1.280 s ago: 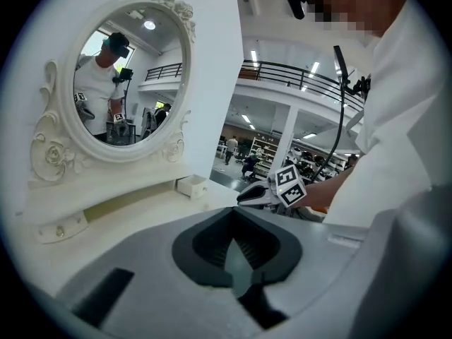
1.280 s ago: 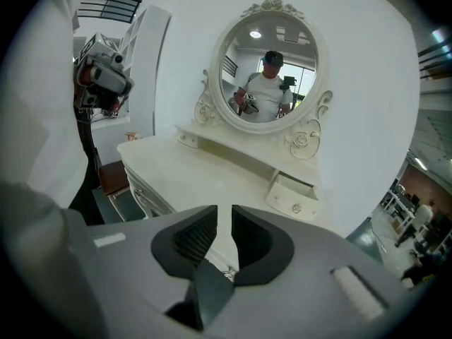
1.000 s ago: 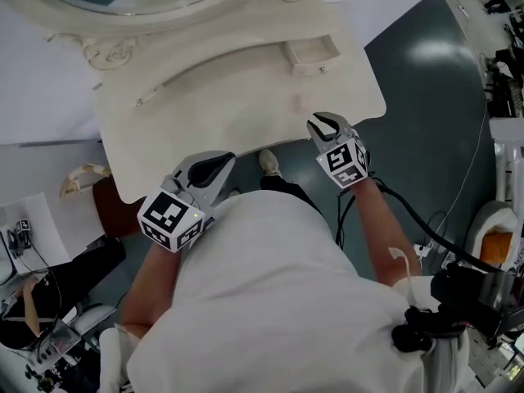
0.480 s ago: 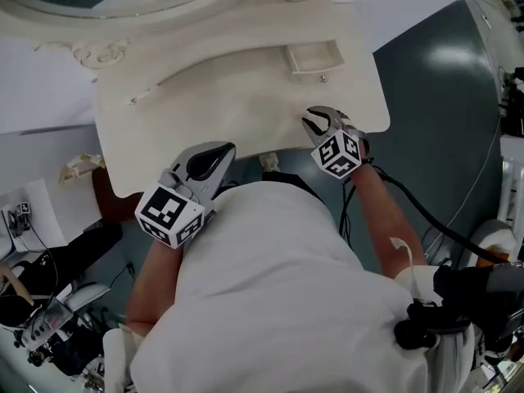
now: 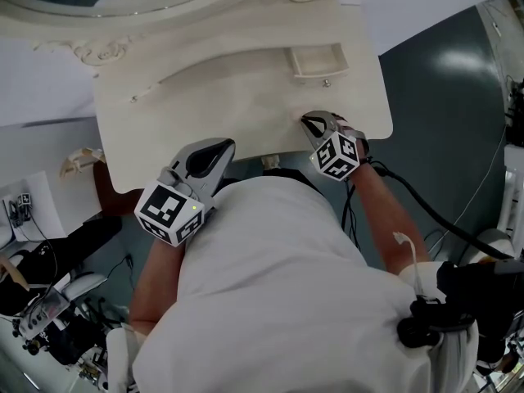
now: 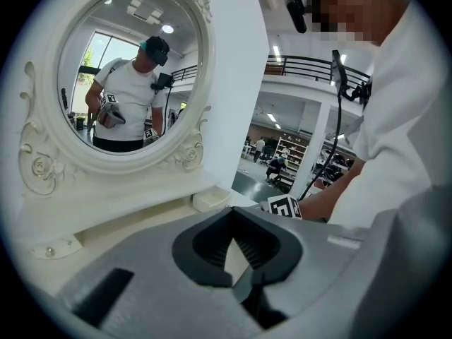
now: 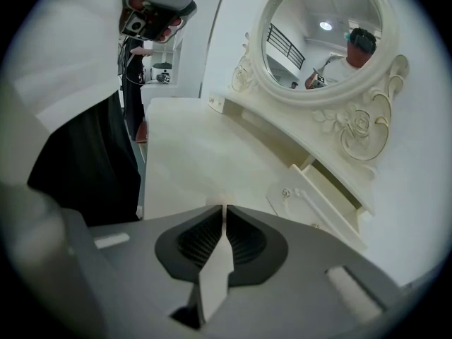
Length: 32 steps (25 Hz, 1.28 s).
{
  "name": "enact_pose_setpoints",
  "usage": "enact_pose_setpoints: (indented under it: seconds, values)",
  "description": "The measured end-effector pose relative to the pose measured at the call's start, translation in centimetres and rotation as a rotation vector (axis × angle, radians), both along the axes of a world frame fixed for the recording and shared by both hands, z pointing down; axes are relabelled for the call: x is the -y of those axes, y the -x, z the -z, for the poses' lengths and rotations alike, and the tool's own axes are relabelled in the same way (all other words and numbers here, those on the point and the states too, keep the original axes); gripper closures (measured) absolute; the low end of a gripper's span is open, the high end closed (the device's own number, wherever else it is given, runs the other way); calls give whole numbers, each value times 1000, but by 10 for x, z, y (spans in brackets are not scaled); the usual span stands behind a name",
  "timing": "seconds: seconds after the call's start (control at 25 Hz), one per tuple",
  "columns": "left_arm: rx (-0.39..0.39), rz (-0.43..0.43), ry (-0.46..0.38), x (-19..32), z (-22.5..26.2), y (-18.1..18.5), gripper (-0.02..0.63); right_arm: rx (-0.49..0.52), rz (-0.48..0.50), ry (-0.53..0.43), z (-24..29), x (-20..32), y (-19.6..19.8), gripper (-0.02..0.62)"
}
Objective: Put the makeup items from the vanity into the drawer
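The cream vanity top (image 5: 221, 97) looks bare; I see no makeup items on it. Its small right drawer (image 5: 313, 58) stands pulled open with its knob (image 5: 326, 82) toward me, and also shows as the drawer (image 7: 332, 203) and the drawer (image 6: 210, 199). My right gripper (image 5: 311, 124) is shut with nothing in it, over the table's front edge just short of the drawer. My left gripper (image 5: 211, 155) is shut and empty, held at the front edge near my body. The jaws meet at the tips of the right gripper (image 7: 224, 207) and of the left gripper (image 6: 232, 213).
An oval mirror (image 6: 131, 69) in a carved frame rises behind the top, the same mirror (image 7: 321, 37) showing a person's reflection. A closed left drawer knob (image 5: 134, 99) sits under the shelf. Dark floor (image 5: 442, 105) lies to the right. A cable (image 5: 417, 211) trails from my right arm.
My right gripper has slid forward and a little left, from off the front edge to over the tabletop near the drawer. The left gripper has hardly moved.
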State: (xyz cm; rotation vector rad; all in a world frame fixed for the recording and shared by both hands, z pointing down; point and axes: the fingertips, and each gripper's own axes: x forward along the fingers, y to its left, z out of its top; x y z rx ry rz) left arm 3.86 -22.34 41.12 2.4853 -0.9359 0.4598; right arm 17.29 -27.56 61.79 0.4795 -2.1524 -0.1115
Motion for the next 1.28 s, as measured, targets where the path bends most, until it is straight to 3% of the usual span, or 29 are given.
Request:
enact_pose_setpoints:
  seconds: [0.68,1.28]
  values:
    - [-31,-18,-23,4,3,-6,606,36,-3,28,67,7,-10,591]
    - [-25,37,-24,5,1,13,606,19,-52,-69,104,97,-25,592]
